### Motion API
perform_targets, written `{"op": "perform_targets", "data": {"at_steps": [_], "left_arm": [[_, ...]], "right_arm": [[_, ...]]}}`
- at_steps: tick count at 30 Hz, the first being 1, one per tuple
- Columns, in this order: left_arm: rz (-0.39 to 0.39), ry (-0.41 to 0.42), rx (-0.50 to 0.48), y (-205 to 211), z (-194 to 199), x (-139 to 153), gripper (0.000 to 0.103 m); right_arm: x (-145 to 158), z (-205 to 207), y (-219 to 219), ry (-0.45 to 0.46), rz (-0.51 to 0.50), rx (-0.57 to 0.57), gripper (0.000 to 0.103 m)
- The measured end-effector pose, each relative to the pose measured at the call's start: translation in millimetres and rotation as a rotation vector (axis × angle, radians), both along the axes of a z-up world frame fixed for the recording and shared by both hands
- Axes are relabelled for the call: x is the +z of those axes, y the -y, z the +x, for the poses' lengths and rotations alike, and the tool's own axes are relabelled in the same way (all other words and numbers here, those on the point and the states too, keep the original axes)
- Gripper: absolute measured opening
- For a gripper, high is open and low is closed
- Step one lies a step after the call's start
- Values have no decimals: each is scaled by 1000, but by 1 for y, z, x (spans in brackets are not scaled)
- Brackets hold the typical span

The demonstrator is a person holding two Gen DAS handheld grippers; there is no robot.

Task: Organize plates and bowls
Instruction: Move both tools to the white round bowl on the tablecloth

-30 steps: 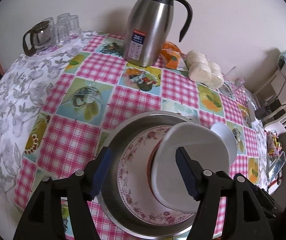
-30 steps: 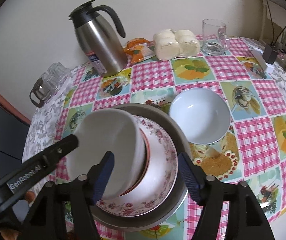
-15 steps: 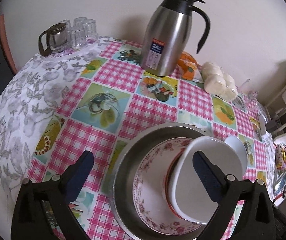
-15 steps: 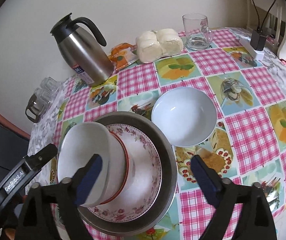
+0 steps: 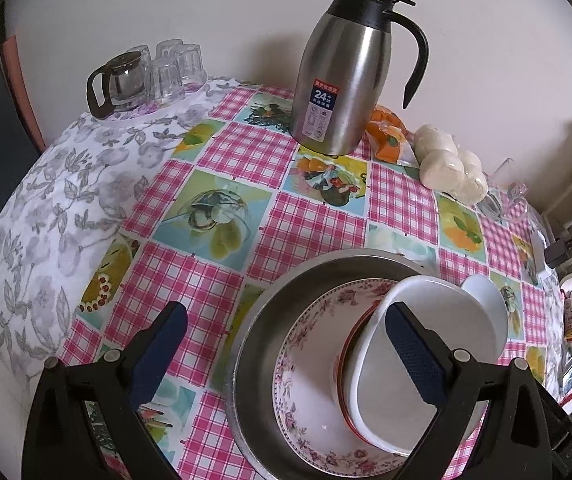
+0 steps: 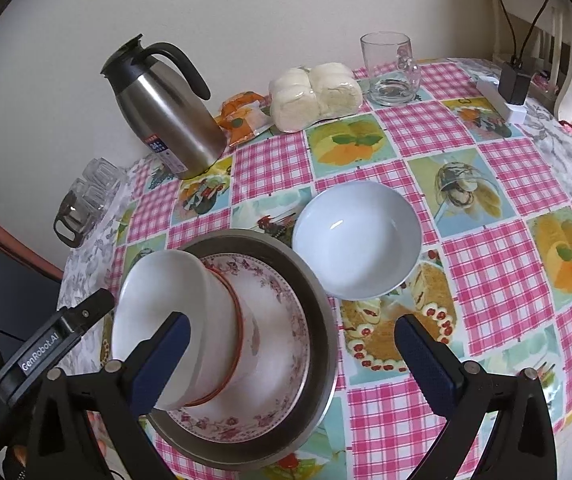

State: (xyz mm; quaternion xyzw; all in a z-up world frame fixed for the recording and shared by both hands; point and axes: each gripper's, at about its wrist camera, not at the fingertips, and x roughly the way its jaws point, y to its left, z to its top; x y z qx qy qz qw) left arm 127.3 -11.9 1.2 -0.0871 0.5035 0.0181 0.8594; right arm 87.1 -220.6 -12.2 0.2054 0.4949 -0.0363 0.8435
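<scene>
viewing both tongs: my left tongs (image 5: 286, 350) stand wide open, gripping nothing; my right tongs (image 6: 291, 354) are opening wider, also empty. the white ceramic bowl (image 6: 166, 320) sits atop the red-rimmed bowl (image 6: 242, 344) on the pink floral plate (image 6: 282, 340) inside the round steel basin (image 6: 317, 312). another white bowl (image 6: 355, 240) rests beside it on the table (image 6: 505, 280).

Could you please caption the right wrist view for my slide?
Open right gripper above stacked bowls on a floral plate in a steel basin.
</scene>
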Motion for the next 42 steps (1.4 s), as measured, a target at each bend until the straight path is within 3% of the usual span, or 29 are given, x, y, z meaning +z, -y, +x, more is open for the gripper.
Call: {"op": "perform_targets", "data": {"at_steps": [16, 27, 29, 34, 42], "left_arm": [[75, 88, -66, 36, -10, 21, 99], [58, 164, -144, 68, -13, 47, 99], [30, 186, -174, 76, -13, 53, 99], [43, 192, -294, 109, -3, 66, 100], [43, 91, -472, 162, 21, 71, 99]], "right_arm": [[2, -13, 41, -11, -35, -55, 103], [4, -20, 74, -3, -38, -94, 103], [4, -21, 80, -1, -31, -104, 103], [3, -23, 98, -1, -14, -144, 103], [-2, -24, 122, -1, 20, -187, 103]]}}
